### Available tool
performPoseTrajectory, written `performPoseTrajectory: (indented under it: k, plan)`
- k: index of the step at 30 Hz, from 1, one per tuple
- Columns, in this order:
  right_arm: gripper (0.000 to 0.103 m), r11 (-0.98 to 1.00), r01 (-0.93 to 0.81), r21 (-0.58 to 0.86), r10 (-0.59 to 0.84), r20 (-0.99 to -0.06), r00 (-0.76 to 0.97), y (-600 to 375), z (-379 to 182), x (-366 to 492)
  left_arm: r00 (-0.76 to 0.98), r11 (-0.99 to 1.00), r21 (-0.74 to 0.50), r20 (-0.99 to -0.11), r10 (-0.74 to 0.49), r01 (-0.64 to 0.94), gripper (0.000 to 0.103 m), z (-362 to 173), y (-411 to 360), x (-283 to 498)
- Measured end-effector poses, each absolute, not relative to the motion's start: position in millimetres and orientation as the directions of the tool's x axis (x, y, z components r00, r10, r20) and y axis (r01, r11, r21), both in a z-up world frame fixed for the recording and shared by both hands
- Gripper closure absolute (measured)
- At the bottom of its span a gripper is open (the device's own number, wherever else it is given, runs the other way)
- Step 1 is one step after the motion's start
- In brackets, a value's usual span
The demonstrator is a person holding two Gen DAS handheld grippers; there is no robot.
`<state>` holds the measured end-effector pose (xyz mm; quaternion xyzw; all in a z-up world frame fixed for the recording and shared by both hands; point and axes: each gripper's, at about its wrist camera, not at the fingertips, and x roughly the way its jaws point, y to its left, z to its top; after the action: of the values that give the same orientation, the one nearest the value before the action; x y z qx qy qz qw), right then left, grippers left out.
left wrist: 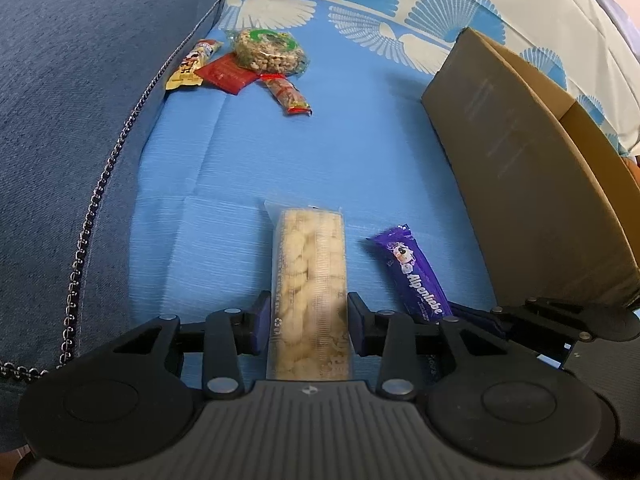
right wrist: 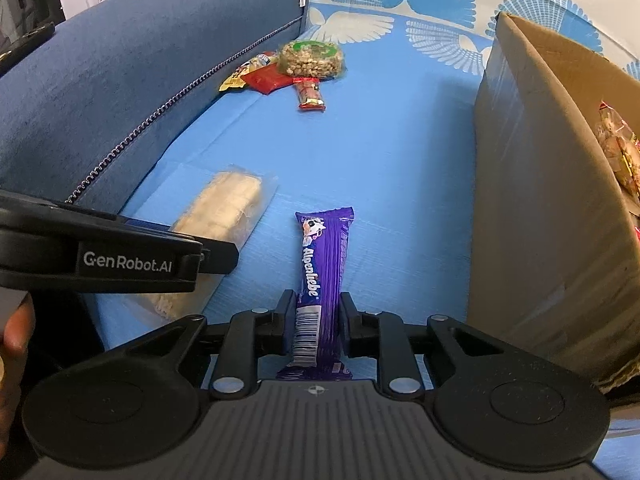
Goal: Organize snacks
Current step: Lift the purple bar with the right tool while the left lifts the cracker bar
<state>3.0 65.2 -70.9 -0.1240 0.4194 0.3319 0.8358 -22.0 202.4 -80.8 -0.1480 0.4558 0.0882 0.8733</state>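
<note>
My left gripper is shut on a clear pack of pale crackers, which points away from me over the blue sheet; the pack also shows in the right wrist view. My right gripper is shut on a purple Alpenliebe bar, also seen in the left wrist view. A pile of snacks lies far ahead: a round nut cake, a red sachet, a yellow packet and a red nut bar.
An open cardboard box stands on the right, with snack packets inside. A dark blue cushion with a zip runs along the left. The blue patterned sheet covers the surface.
</note>
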Motion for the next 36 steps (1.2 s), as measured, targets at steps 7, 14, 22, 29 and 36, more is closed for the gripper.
performPoseTrajectory:
  k: [7, 14, 22, 29, 36]
  plan:
    - [0.080, 0.746, -0.663, 0.061, 0.448, -0.783, 0.431, 65.5, -71.0, 1.6, 0.572, 0.946, -0.169, -0.820, 0.022, -0.278, 0.061, -81.7, 200.2, -20.3]
    - [0.080, 0.742, -0.669, 0.045, 0.449, -0.774, 0.446, 66.0, -69.4, -0.5, 0.588, 0.944, -0.170, -0.809, 0.029, -0.281, 0.062, -80.5, 199.4, -22.0]
    - [0.080, 0.750, -0.660, 0.042, 0.472, -0.733, 0.489, 60.7, -56.6, -0.5, 0.626, 0.937, -0.202, -0.779, 0.022, -0.284, 0.062, -75.4, 199.9, -27.5]
    - [0.080, 0.754, -0.656, 0.043, 0.489, -0.703, 0.516, 57.7, -46.9, -0.3, 0.670, 0.926, -0.237, -0.742, 0.022, -0.294, 0.062, -68.4, 202.7, -33.8]
    - [0.080, 0.749, -0.661, 0.051, 0.520, -0.663, 0.538, 52.5, -30.7, -2.3, 0.713, 0.916, -0.266, -0.701, 0.031, -0.301, 0.062, -60.6, 205.6, -39.6]
